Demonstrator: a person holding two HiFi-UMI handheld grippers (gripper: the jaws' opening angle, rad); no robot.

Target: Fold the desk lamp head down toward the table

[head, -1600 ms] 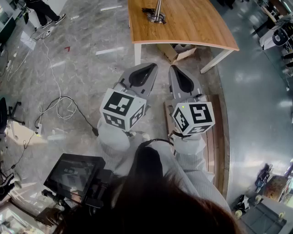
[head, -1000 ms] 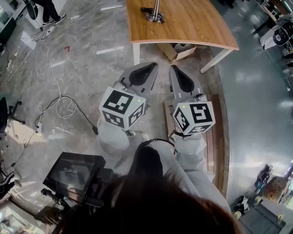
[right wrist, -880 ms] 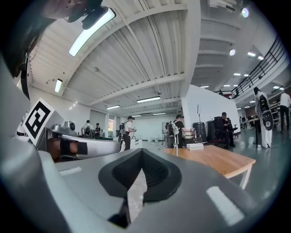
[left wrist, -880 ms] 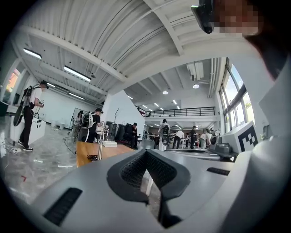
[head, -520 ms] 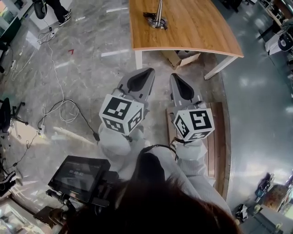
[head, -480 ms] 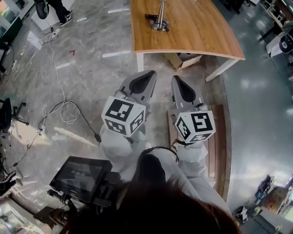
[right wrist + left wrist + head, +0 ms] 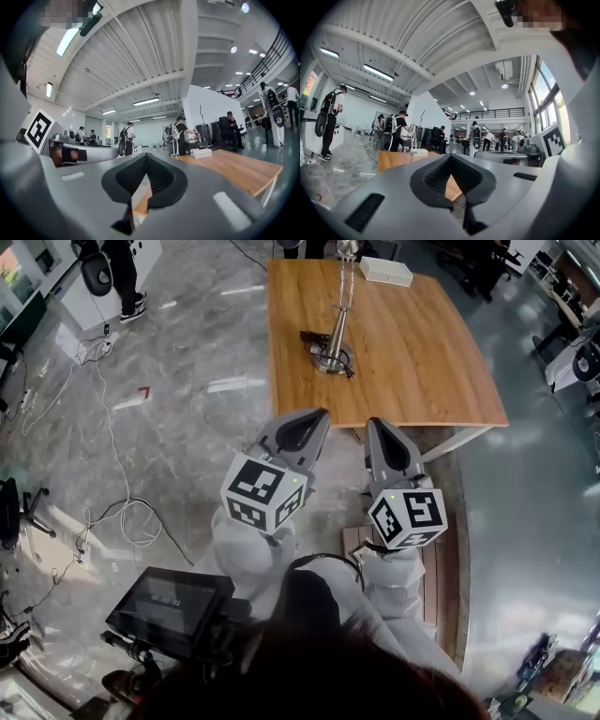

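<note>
Close below the head camera, the left gripper (image 7: 317, 418) and right gripper (image 7: 377, 426) point level and side by side toward the wooden table (image 7: 422, 371), each with its jaws clenched together on nothing. The desk lamp (image 7: 335, 334) stands upright well apart from them, near the middle of the tabletop, so the step in hand looks like the approach. To do it well, the jaws likely need to part before they arrive. One gripper could then steady the round base while the other takes the upper arm near the head and swings it down along the hinge's own arc. It should go slowly, since a tall thin lamp on a small foot may tip or slide on smooth wood. Each gripper is a smooth, matte grey shell tapering to a beak, with textured black pads inside the V and a white marker cube (image 7: 265, 493) at its rear. Polished grey marble-patterned floor (image 7: 187, 418) lies beneath. The tabletop is warm, fine-grained wood on white legs. The lamp is slender bright metal with something dark beside its base, and its head reaches the picture's top edge and is hard to make out. A flat white box (image 7: 385, 271) lies at the far end.
</note>
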